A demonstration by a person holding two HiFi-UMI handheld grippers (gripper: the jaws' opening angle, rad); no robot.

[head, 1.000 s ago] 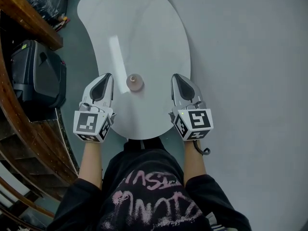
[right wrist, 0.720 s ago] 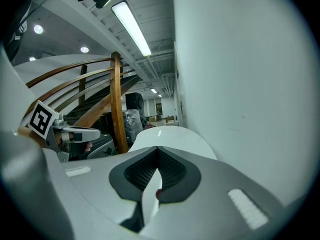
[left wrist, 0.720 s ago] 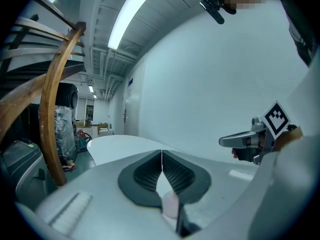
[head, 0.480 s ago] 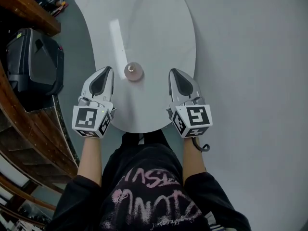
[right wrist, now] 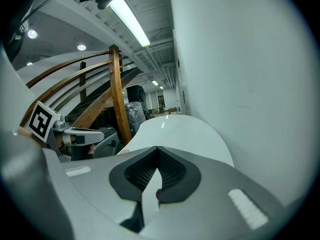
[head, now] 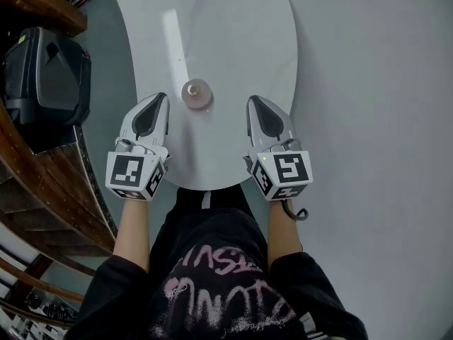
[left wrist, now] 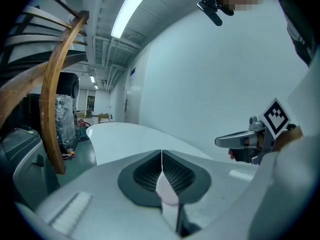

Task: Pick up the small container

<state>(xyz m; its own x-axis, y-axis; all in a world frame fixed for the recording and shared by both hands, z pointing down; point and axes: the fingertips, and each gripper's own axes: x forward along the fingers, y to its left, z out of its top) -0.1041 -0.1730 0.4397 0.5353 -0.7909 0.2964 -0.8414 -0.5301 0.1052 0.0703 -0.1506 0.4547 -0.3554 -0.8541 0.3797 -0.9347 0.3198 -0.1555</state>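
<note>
2 claws parked on either side of the small container, neither one holding it

Head view: the small container [head: 197, 93] sat on the white worktop [head: 233, 41], a round pinkish thing. It was between the left claw [head: 161, 98] and the right claw [head: 253, 100] and just ahead of their tips, touching neither. Both claws hovered over the near edge of the worktop, and a black case [head: 46, 76] sat on the floor off to the left. Left gripper view: that claw's jaws were pressed together with nothing between them. The worktop stretched out ahead and the right claw poked in from the side. Right gripper view: same deal, jaws closed at the tips and empty. A wooden post [right wrist: 118, 91] stood beyond, with the left claw visible at the edge.
</note>
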